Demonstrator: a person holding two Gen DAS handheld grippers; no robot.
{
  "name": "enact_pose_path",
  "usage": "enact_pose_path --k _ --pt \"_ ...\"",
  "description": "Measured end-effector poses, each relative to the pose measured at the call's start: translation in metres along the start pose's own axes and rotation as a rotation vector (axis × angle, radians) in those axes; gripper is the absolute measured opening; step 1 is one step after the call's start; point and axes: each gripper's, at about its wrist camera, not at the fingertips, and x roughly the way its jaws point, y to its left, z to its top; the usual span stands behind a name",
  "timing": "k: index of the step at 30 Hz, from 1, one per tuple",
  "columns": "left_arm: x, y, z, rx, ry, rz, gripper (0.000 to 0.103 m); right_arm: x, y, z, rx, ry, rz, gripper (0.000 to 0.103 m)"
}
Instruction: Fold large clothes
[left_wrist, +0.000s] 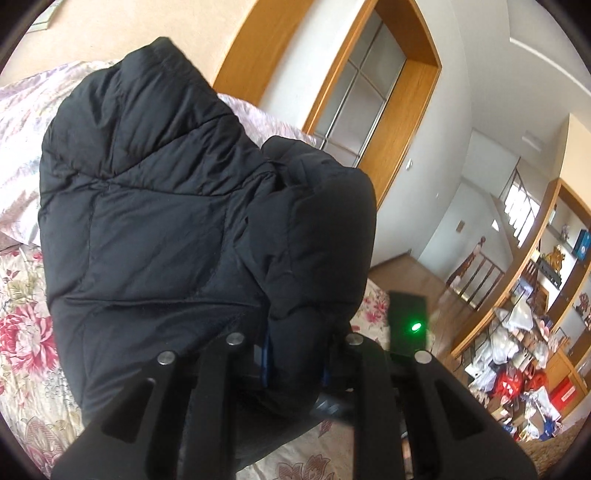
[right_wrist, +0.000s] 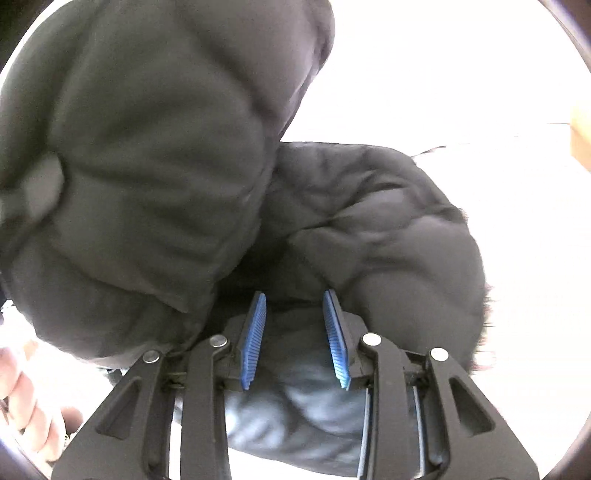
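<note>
The left gripper (left_wrist: 295, 354) pinches a fold of the black puffer jacket (left_wrist: 166, 206), its fingers buried in fabric; the right gripper's (right_wrist: 294, 339) 2 blue-padded fingers (right_wrist: 255, 339) clamp another bunched fold. The jacket hangs over a floral bedspread (left_wrist: 26, 332), blocking most of it. Behind stand a wood-framed window (left_wrist: 369, 92) and cluttered shelves (left_wrist: 532, 306).

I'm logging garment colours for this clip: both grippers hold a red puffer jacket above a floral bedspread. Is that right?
Not quite: the puffer jacket is black, not red, as the left wrist view shows. The rest stands: the left gripper and the right gripper each have jacket fabric between their fingers, and the floral bedspread lies below.
</note>
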Motion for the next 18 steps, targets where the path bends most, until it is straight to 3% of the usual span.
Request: enact_pose_path --k 10,18 --pt "0.047 -0.012 -0.003 0.042 0.105 0.038 0.022 -0.038 -0.074 0.012 0.155 -0.028 -0.191 0.035" --pt "0.080 -0.023 -0.011 0.078 0.164 0.053 0.024 -0.045 -0.122 0.019 0.174 0.055 -0.394 0.036"
